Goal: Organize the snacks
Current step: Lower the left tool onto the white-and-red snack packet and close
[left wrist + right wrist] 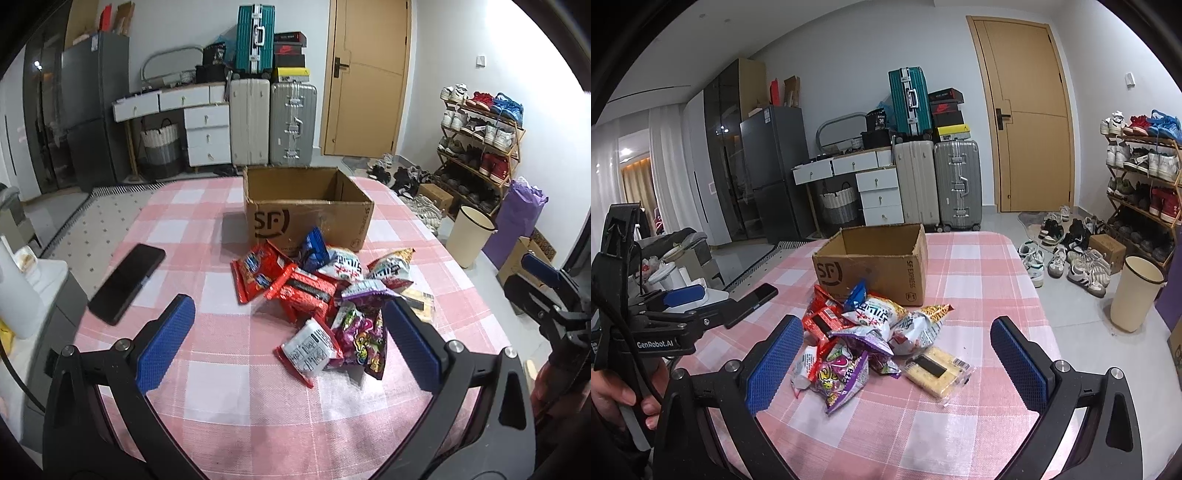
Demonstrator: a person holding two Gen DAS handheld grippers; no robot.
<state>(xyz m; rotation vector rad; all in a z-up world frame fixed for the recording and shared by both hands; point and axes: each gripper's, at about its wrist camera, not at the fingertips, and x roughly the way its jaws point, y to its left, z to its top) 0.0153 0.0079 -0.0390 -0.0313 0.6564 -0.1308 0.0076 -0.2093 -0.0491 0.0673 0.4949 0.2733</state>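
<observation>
A pile of snack packets [325,295] lies on the pink checked tablecloth [207,387], in front of an open cardboard box [310,218]; the box looks empty as far as I can see. The pile holds red packets [258,273], a purple candy bag [364,339], a white packet [308,349] and a cracker pack [938,369]. My left gripper [288,325] is open and empty, just before the pile. My right gripper [897,350] is open and empty, its fingers either side of the pile [864,332]. The box [875,262] also shows in the right wrist view.
A black phone [127,282] lies on the table's left part. The right gripper [546,291] shows at the left view's right edge, the left gripper [679,299] at the right view's left edge. A cream bin [1137,295], shoes and suitcases stand on the floor beyond.
</observation>
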